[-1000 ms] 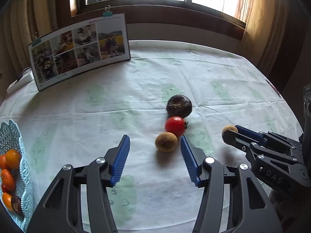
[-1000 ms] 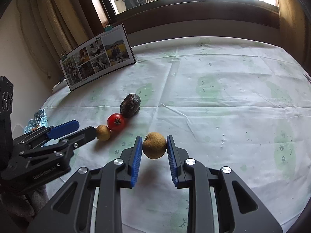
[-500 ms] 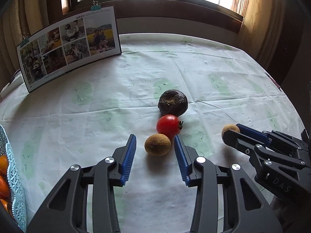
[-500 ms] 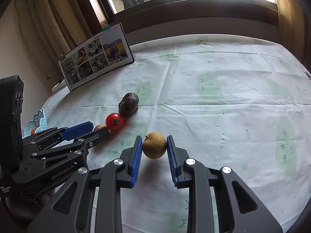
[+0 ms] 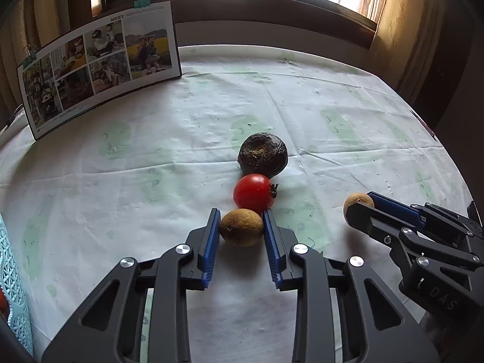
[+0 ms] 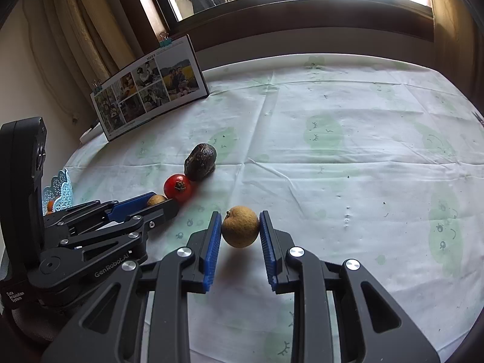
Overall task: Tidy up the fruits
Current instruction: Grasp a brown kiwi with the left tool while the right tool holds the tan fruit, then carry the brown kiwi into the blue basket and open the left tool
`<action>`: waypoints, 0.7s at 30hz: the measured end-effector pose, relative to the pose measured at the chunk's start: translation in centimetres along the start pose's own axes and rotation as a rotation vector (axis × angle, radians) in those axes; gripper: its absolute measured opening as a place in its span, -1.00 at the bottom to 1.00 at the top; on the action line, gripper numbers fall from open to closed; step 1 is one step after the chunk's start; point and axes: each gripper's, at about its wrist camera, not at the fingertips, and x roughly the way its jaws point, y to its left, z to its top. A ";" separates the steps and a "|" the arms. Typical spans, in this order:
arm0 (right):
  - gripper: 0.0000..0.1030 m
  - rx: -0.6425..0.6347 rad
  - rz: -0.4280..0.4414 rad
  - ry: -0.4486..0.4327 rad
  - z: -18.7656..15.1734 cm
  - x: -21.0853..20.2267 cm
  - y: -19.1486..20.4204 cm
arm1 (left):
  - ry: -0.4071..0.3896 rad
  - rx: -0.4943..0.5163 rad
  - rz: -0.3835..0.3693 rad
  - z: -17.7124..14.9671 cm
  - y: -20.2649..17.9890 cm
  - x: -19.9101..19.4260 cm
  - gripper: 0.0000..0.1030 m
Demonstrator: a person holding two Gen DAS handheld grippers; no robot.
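The left tool (image 5: 241, 236) is closed around a small brown fruit (image 5: 241, 231) that lies on the table (image 5: 332, 115), its blue pads pressed against the fruit's two sides. The fruit's long axis is set across the pads, and a small dark end spot is turned toward the left pad. Just beyond it, along the line of the fingers, a red tomato (image 5: 253, 194) is seen touching or nearly touching the fruit, with a dark wrinkled fruit (image 5: 262, 155) behind that. The right tool (image 6: 240, 233) is clamped on a second brown fruit (image 6: 240, 226), held just above the cloth with its shadow below and its stem end turned up and to the left. A light blue basket (image 5: 12, 275) is seen at the far left edge, nearer to the left tool. A lift straight up is judged necessary so that the tomato is not knocked.
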 end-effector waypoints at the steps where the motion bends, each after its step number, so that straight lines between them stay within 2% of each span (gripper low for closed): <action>1: -0.49 0.000 0.000 0.000 0.0 0.0 0.0 | -0.001 -0.002 0.000 0.0 0.0 0.0 -0.43; 12: -0.49 -0.003 0.004 -0.014 0.0 -0.3 -0.1 | -0.058 -0.007 0.045 -0.2 0.0 -2.3 -0.43; 21: -0.49 -0.008 0.015 -0.033 0.0 -0.8 0.2 | -0.138 -0.037 0.133 -0.5 1.7 -5.6 -0.43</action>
